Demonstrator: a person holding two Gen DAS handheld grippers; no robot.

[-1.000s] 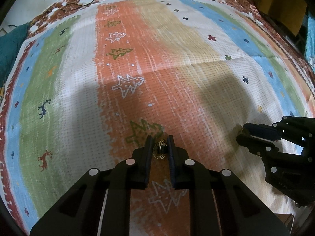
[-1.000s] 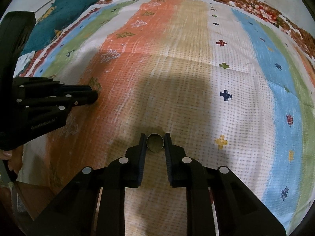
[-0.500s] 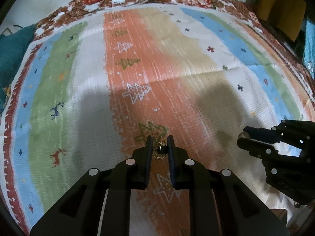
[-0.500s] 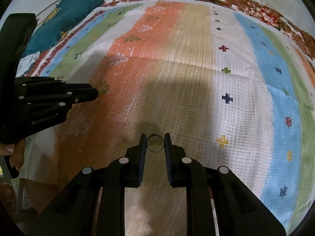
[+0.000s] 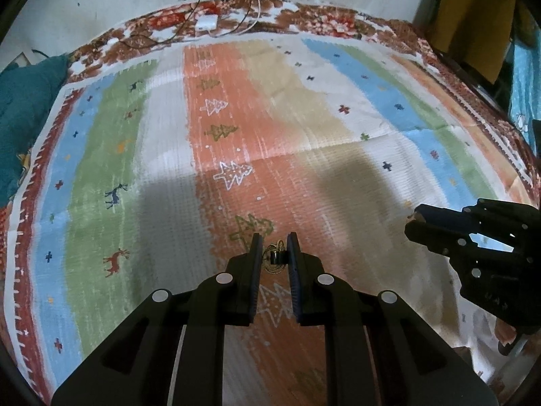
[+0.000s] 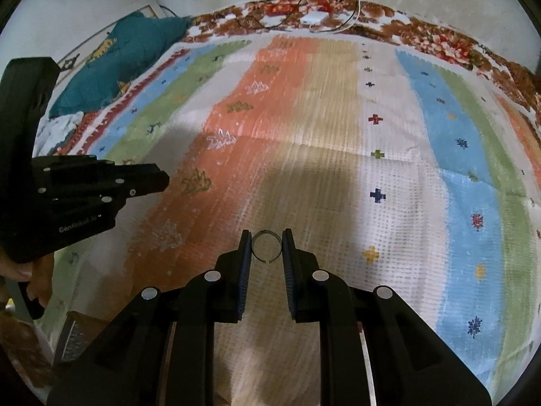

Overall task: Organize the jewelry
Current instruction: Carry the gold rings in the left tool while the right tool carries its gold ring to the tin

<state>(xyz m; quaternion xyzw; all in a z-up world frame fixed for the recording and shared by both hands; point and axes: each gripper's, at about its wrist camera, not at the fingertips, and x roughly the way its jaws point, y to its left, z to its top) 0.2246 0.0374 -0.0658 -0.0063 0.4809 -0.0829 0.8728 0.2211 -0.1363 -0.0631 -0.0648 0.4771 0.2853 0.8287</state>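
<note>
My left gripper is shut on a small gold earring with a dark centre and thin wire loops, held above the striped cloth. My right gripper is shut on a thin open metal ring, pinched between its pads above the tan stripe. The right gripper also shows at the right of the left wrist view. The left gripper shows at the left of the right wrist view, with the hand that holds it below.
A striped cloth with trees, deer and crosses covers the bed. A white charger with cables lies at the far edge. A teal cushion lies at the far left. A dark box sits at the near left corner.
Both grippers have risen and tilted up, so the far wall and more of the cloth show. Each still holds its piece.
</note>
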